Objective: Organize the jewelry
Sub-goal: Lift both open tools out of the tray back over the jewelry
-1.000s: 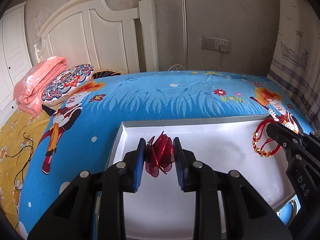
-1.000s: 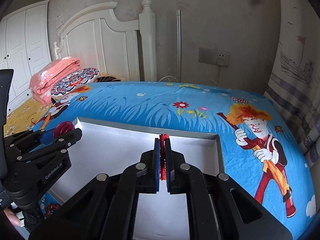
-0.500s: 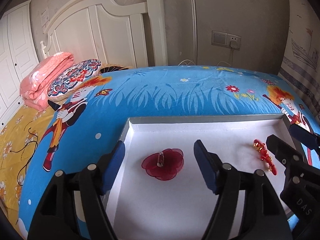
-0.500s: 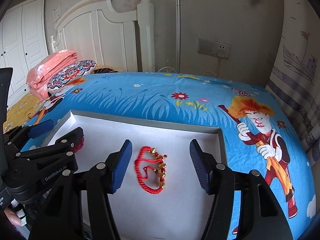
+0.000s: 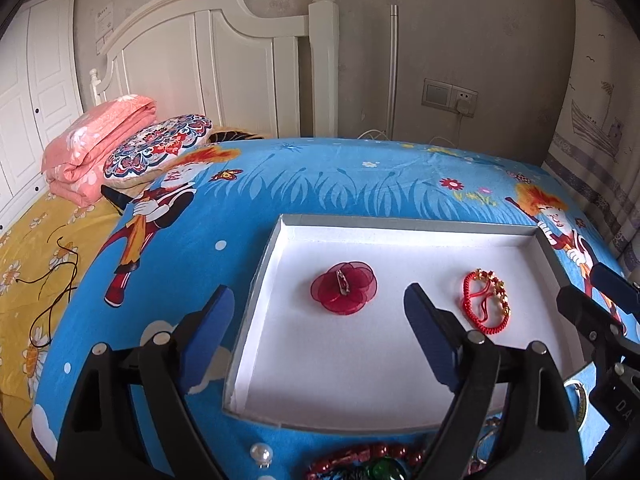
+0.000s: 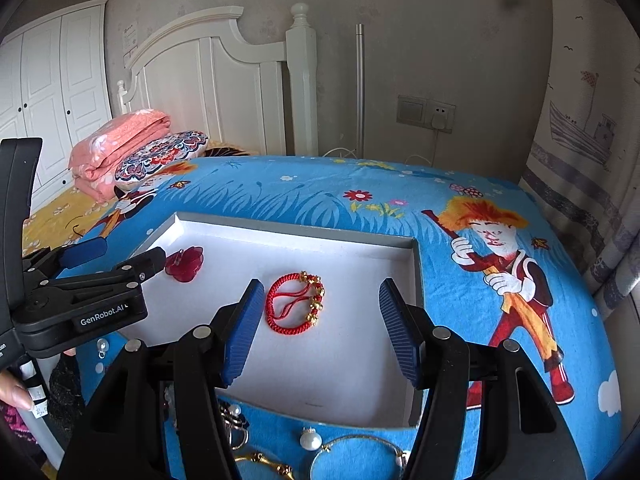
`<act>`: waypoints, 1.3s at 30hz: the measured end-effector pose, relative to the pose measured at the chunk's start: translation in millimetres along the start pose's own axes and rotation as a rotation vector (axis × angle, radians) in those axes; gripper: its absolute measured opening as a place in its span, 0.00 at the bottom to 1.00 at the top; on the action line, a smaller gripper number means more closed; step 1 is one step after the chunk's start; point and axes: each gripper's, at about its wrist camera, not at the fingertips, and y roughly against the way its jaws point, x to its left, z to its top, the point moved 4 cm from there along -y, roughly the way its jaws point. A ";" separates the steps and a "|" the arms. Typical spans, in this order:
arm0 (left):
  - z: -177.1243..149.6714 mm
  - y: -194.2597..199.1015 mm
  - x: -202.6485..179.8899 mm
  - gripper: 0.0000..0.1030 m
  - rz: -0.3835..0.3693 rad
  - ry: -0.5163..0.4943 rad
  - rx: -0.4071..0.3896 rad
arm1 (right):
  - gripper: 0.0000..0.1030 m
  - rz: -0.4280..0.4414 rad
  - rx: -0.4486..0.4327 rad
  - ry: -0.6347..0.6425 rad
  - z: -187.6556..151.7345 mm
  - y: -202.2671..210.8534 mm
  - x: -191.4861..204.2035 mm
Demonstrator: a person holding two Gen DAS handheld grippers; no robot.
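Blue-padded and spread wide, the left claw [image 5: 316, 334] grips nothing; it hangs over the near left corner of the white tray [image 5: 408, 226], one finger outside the tray's left wall. The right claw [image 6: 320, 328] is likewise released and empty, above the tray's near half.

Inside the tray, the red flower brooch [image 5: 344, 287] lies flat toward the left, just beyond the left claw. The red cord bracelet [image 6: 295, 303] with gold beads lies flat to the right of it, well apart, between the right claw's fingers and just beyond them.

Two pieces look sorted, then. Much is left, by my judgement: on the bed in front of the tray's near wall sit a pearl [image 6: 311, 439], a thin gold hoop [image 6: 360, 456], a dark red bead string [image 5: 360, 454] and other bits (partly hidden under the claws).

A second ago each claw was clamped on its piece over the tray. Half a second ago both had let go and the pieces lay on the tray floor. Now the claws sit higher and nearer the tray's front edge.
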 end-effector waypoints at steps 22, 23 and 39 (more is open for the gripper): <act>-117.2 77.0 7.5 0.93 0.020 0.007 -0.043 | 0.56 0.026 0.030 -0.041 -109.0 67.8 -7.8; -120.5 78.1 6.4 0.93 0.023 0.000 -0.046 | 0.56 0.028 0.038 -0.037 -112.8 68.1 -7.4; -141.1 79.9 -0.5 0.93 0.027 -0.034 -0.051 | 0.56 -0.037 0.019 -0.024 -118.4 68.2 -19.1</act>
